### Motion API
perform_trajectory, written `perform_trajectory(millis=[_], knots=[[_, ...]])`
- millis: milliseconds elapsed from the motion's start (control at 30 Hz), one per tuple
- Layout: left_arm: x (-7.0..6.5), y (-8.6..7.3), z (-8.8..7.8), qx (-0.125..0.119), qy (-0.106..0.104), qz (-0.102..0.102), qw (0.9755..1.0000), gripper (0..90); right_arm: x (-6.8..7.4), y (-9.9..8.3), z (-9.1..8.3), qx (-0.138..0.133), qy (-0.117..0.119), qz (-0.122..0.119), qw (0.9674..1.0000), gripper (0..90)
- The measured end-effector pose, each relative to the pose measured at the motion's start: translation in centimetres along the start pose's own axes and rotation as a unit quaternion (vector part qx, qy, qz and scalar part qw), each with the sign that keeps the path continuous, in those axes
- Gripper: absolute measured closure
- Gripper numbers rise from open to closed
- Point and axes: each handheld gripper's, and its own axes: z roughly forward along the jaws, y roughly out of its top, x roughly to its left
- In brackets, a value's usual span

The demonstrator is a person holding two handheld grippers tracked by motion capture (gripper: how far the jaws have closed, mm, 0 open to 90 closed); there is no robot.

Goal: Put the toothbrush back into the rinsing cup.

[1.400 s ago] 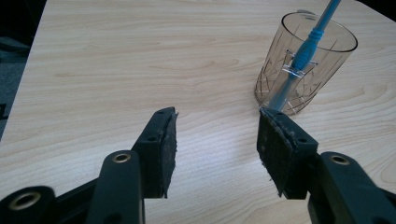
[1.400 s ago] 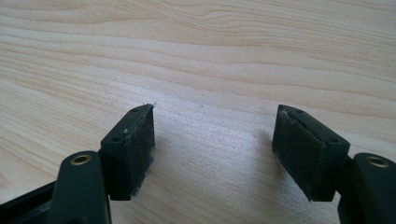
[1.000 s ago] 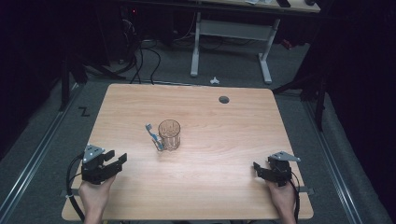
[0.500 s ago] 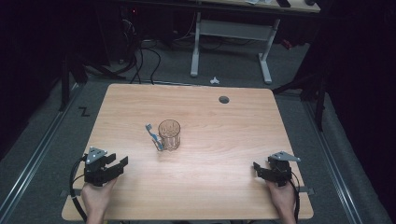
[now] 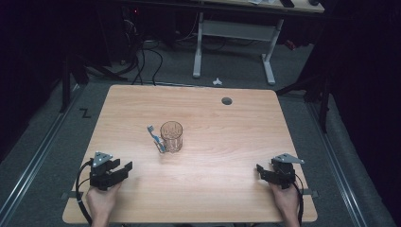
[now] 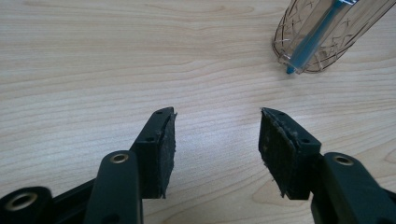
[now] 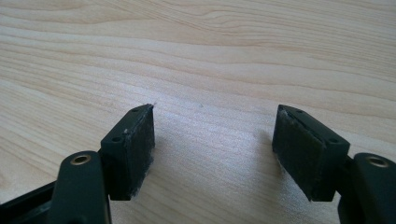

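A clear, patterned glass cup (image 5: 171, 136) stands upright near the middle of the wooden table (image 5: 227, 142). A blue toothbrush (image 5: 155, 137) lies close along its left side, head away from me. In the left gripper view the cup (image 6: 327, 32) is at the top right and the toothbrush handle (image 6: 310, 42) shows at the glass; I cannot tell if they touch. My left gripper (image 5: 124, 170) rests near the front left edge, open and empty (image 6: 217, 116), apart from the cup. My right gripper (image 5: 261, 173) sits open at the front right over bare wood (image 7: 215, 109).
A round cable hole (image 5: 227, 100) sits near the table's far edge. Beyond the table are a white desk frame (image 5: 234, 33) and cables on a dark floor. Metal rails (image 5: 38, 156) run along the floor on the left.
My left gripper has slid a little toward the near edge of the table. The right gripper, cup and toothbrush have not moved.
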Motion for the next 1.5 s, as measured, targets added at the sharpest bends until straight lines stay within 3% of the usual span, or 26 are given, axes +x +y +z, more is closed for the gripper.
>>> perform_trajectory(millis=[367, 700, 1500], knots=[[-0.3, -0.6, 1.3, 0.014, 0.006, 0.004, 0.9999, 46.2, 0.0, 0.0, 0.0, 0.0, 0.0, 0.0, 1.0, 30.0], [-1.2, -0.9, 2.9, 0.03, 0.03, 0.033, 0.9985, 45.5, 0.0, 0.0, 0.0, 0.0, 0.0, 0.0, 1.0, 30.0], [-2.1, -1.2, 4.5, 0.02, 0.063, 0.058, 0.9961, 42.0, 0.0, 0.0, 0.0, 0.0, 0.0, 0.0, 1.0, 30.0]])
